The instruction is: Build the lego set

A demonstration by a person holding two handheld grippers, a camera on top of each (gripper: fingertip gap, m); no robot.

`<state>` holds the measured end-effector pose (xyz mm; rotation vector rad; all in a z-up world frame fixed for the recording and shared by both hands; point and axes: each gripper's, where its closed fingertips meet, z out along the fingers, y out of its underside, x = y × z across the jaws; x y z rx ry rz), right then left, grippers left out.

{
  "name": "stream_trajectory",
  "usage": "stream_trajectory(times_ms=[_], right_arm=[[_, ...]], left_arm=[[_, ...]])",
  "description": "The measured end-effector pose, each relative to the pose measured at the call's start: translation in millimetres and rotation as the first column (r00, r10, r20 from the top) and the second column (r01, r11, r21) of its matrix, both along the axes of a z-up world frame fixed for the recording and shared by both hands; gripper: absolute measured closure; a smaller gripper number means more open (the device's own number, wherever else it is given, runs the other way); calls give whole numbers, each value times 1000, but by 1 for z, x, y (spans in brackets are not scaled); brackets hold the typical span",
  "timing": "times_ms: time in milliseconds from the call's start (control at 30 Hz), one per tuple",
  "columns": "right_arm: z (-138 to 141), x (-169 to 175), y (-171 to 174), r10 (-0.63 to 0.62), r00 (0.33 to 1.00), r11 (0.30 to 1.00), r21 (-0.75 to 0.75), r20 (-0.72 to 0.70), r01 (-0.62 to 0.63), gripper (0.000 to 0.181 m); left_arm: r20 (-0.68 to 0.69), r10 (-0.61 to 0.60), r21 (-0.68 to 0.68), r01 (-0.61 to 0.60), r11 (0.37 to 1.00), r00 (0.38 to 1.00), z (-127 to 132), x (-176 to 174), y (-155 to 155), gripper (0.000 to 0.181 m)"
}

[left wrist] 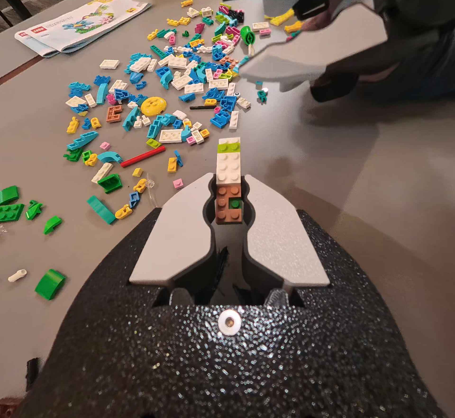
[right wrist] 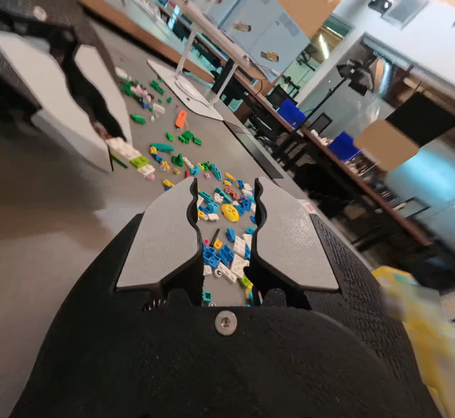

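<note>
You're in a lab/office-type workspace: long rows of wood-edged desks w/ monitors, blue storage bins, a light on a tripod stand, pale cabinets behind. Your grey counter sits among them.

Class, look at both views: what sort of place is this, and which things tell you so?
Probably a shared lab or office workroom: long desks with monitors, blue bins, and a camera on a stand behind a grey table strewn with loose bricks.
</note>
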<state>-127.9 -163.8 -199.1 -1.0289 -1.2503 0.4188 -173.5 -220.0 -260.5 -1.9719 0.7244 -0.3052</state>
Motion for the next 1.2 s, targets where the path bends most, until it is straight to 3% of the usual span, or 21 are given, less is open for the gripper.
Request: stream_trajectory(times_ms=[167,433,600,733,1000,1200], right_arm=[[7,13,19,-21,992,978,-208,-126,-6,143],[20,24,26,-75,981,982,-182,-179,42,147],[31,48,51,-203,947,969,-191,-250,157,154],[29,76,82,-354,910,933,-152,-216,327,155],[45,140,116,-543,795,839,-168,-268,517,160],[25,149,128,-535,835,840,-193,-132,507,162]], left_arm=[[-86,-31,-14,29,999,996,-9,5,-3,163],[-32,-33,-49,31,998,999,-8,5,-2,163],[-20,-36,-56,35,998,999,-8,5,-2,163],[-32,-29,-57,27,998,999,-9,4,-1,163],[15,-29,-105,30,994,999,-10,3,-1,163],[-45,-55,-119,49,992,997,-17,7,-3,163]])
